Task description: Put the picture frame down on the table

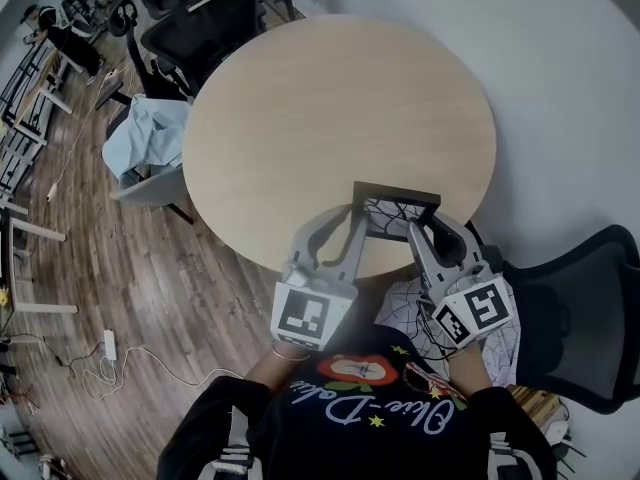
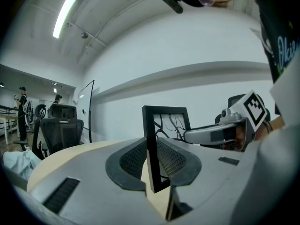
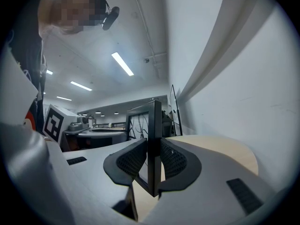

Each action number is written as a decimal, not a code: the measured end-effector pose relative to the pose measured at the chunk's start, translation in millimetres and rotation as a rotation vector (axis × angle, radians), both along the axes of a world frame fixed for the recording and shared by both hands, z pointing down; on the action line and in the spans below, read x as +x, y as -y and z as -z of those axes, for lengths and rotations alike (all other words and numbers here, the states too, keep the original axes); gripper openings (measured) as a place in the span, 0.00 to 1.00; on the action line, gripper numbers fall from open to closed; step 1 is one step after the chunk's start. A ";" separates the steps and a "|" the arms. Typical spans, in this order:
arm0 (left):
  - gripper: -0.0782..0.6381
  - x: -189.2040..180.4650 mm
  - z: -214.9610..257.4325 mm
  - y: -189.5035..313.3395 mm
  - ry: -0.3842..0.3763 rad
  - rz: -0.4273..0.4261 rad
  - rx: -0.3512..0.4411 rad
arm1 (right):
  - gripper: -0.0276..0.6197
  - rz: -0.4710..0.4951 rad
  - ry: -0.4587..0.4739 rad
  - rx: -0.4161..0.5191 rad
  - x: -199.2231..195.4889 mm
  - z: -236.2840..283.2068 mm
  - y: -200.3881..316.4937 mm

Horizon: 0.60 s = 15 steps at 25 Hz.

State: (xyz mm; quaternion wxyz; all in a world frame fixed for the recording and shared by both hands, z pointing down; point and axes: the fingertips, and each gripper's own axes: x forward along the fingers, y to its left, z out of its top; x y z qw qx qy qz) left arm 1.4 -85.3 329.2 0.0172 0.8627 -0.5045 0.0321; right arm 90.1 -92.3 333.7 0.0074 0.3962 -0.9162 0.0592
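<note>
A black picture frame (image 1: 397, 201) with a line drawing of branches stands upright over the near edge of the round wooden table (image 1: 330, 118). My left gripper (image 1: 355, 230) is shut on the frame's left side, my right gripper (image 1: 414, 234) on its right side. Seen from the left gripper view, the frame (image 2: 154, 144) is clamped edge-on between the jaws and the right gripper (image 2: 220, 134) shows beyond it. Through the right gripper view the frame (image 3: 153, 144) is pinched the same way. Whether its bottom edge touches the tabletop is hidden.
Black office chairs stand at the far side (image 1: 205, 23) and near right (image 1: 585, 308) of the table. A light blue cloth (image 1: 140, 143) lies on a seat at left. A wood floor with cables (image 1: 110, 353) runs along the left.
</note>
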 end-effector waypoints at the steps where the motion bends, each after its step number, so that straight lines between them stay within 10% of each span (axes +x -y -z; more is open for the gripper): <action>1: 0.18 -0.3 -1.5 2.4 0.004 -0.003 0.000 | 0.16 -0.003 0.000 -0.002 -0.3 -1.8 2.0; 15: 0.18 -9.6 -20.0 40.4 0.013 -0.022 -0.035 | 0.16 -0.021 -0.020 -0.036 -9.9 -19.4 39.0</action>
